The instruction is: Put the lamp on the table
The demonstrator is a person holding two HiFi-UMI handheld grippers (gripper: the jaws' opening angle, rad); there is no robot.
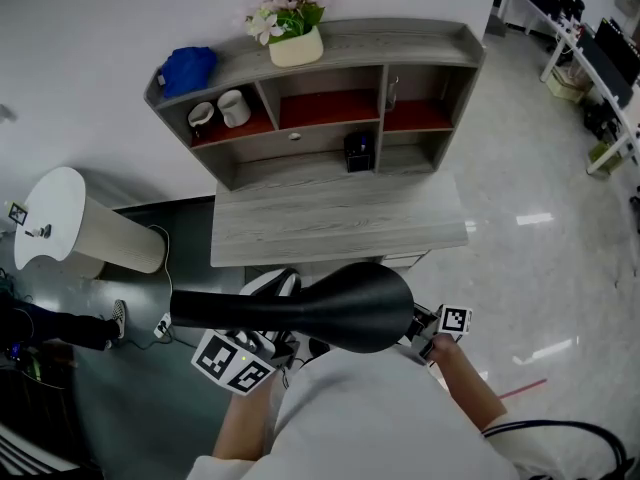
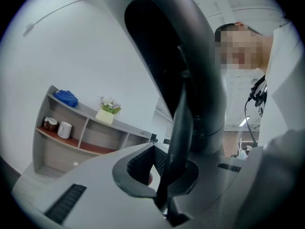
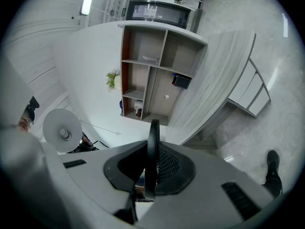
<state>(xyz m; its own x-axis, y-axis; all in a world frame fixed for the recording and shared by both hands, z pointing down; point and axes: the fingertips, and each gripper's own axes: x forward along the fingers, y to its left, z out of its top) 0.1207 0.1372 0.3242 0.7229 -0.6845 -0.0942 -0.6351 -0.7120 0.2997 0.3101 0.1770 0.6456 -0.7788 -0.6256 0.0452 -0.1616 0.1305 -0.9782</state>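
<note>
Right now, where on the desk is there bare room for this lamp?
The desktop in front of the hutch is bare edge to edge. Crowded: flower pot and blue bundle on the hutch top, two cups in its left cubby, a black box in the lower middle bay.

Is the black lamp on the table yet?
No, the left gripper and right gripper hold the black lamp in the air, short of the table.

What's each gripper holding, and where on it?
Both hold the lamp: jaws of the left gripper are shut on a thin black edge, those of the right gripper on the rim at its wide end.
</note>
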